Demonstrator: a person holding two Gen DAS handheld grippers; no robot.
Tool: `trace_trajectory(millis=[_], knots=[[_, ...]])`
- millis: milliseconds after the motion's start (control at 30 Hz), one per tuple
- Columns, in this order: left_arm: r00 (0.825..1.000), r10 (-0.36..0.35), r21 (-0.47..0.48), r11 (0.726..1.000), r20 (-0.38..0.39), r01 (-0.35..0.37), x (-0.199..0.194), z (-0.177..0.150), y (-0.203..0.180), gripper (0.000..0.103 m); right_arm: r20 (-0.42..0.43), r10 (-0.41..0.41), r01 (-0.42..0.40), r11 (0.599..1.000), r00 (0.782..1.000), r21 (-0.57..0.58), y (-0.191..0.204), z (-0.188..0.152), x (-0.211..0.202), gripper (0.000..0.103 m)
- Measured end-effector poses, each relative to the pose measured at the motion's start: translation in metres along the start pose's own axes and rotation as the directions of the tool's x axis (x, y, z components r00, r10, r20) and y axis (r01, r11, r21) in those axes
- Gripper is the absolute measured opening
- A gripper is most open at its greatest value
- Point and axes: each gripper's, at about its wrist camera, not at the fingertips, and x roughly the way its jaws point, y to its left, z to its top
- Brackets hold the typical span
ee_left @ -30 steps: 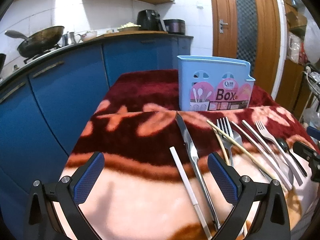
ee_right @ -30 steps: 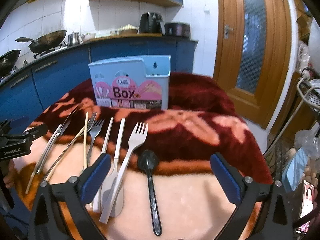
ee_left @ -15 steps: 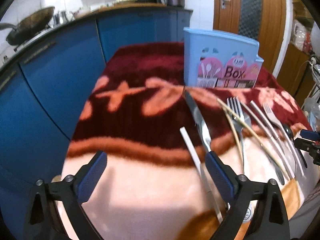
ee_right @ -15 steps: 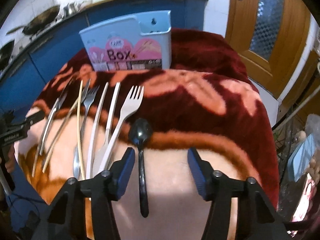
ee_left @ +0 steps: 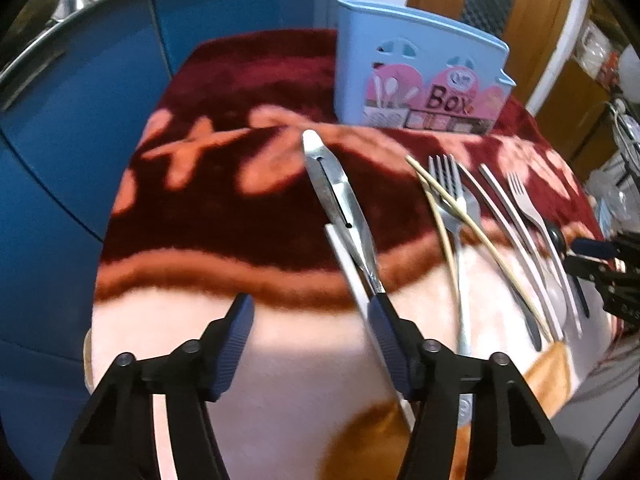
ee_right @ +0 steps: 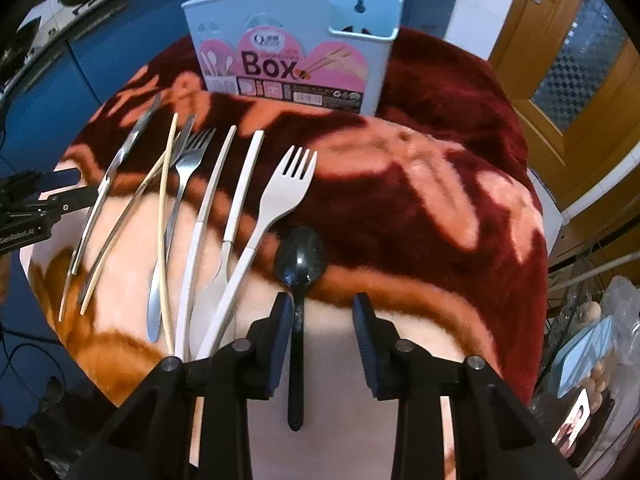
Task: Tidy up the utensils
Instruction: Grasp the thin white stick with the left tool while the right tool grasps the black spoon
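**Both tools low over the row of cutlery**

While the right tool [ee_right: 322, 312] hangs low over the blanket-covered tabletop [ee_right: 420, 208], its two blue pads stand apart on either side of the black plastic spoon [ee_right: 300, 264], the left pad right beside the handle and the right pad clear of it, so the tool is released and grips nothing. The spoon lies flat with its bowl pointing toward the light-blue utensil box [ee_right: 292, 40], which stands upright at the far edge of the tabletop. Left of the spoon lie a white plastic fork [ee_right: 276, 200], two white handles, a metal fork [ee_right: 184, 176], a crossed pair of wooden chopsticks [ee_right: 162, 220] and a metal knife [ee_right: 108, 176], all side by side with their ends toward the box.

In the left wrist view the left tool [ee_left: 310, 314] is also spread wide and holds nothing. Its right pad sits over the handle of the metal knife [ee_left: 340, 196] where a white stick [ee_left: 352, 272] lies against it; whether the pad touches them cannot be told. Its left pad hovers over bare blanket. The utensil box [ee_left: 420, 68] stands beyond, and the right tool [ee_left: 600, 256] shows at the far right edge.
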Motion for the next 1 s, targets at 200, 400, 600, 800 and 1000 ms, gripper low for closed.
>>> trace_trajectory(millis=[200,400,600,800,1000], knots=[[0.997,-0.059,-0.014,0.998,-0.051,0.058,0.001,0.001,0.0,0.054,-0.023,-0.008,0.008,1.0,1.0,-0.03,0.004,0.003,0.003,0.032],[0.995,-0.07,-0.007,0.998,-0.071,0.07,0.003,-0.001,-0.001,0.05,-0.048,0.026,-0.028,0.999,0.998,-0.034,0.007,0.006,0.006,0.012],[0.983,-0.093,-0.009,0.996,-0.159,0.093,0.006,0.004,-0.009,0.036,-0.103,0.037,-0.041,0.999,0.994,-0.032,0.008,0.016,0.012,0.01],[0.954,-0.155,0.001,0.987,-0.257,0.161,0.016,0.012,-0.022,0.013,-0.147,0.069,-0.072,0.997,0.987,-0.013,0.006,0.024,0.021,0.009],[0.95,-0.181,-0.04,0.984,-0.255,0.176,0.016,0.012,-0.016,0.011,-0.125,0.085,-0.084,0.996,0.989,0.014,0.002,0.022,0.02,0.008]])
